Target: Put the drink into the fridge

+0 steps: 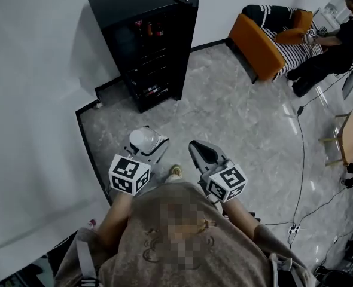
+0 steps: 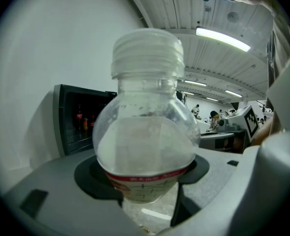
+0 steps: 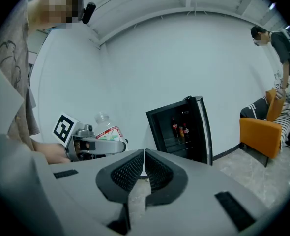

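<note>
A clear plastic drink bottle [image 2: 145,127] with a white cap and a red-edged label stands upright between the jaws of my left gripper [image 2: 147,181], which is shut on it. From the head view the bottle's cap [image 1: 143,138] shows above the left gripper [image 1: 148,146]. My right gripper [image 3: 144,168] is shut with nothing in it; in the head view the right gripper [image 1: 201,153] is beside the left one. The black fridge [image 1: 146,43] stands against the wall ahead with its door [image 3: 204,127] open and drinks [image 3: 179,130] on its shelves.
An orange sofa [image 1: 257,43] with a striped cover is at the back right, and a person [image 1: 335,46] sits beside it. Cables [image 1: 302,154] run across the grey tiled floor at the right. A white wall [image 1: 33,130] is close on my left.
</note>
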`<state>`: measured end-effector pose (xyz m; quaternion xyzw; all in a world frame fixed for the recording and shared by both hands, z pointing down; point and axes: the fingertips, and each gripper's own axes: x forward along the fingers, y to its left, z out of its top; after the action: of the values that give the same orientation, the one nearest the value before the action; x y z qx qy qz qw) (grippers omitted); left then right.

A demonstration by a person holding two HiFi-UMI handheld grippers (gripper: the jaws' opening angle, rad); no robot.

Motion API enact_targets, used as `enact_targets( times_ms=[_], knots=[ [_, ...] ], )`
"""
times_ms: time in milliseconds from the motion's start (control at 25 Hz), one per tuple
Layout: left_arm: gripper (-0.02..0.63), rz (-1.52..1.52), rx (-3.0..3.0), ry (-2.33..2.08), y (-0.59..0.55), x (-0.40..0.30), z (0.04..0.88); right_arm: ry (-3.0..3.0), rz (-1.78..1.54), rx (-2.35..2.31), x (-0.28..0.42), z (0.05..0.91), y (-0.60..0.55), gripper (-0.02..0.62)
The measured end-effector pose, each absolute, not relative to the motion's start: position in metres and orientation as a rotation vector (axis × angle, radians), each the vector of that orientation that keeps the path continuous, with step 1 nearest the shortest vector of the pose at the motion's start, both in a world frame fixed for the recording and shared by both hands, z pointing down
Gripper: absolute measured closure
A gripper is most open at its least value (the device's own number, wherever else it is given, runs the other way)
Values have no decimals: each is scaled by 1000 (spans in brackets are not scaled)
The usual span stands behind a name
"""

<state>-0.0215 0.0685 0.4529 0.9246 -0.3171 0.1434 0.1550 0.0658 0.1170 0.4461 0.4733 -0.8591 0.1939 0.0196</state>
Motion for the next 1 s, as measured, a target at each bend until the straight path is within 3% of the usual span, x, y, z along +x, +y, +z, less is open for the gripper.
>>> enact_targets(
  times_ms=[1000],
  knots=[
    [307,362,2626,-987,-14,12,462,-2668,614,1380,96,462,39,569]
  ],
)
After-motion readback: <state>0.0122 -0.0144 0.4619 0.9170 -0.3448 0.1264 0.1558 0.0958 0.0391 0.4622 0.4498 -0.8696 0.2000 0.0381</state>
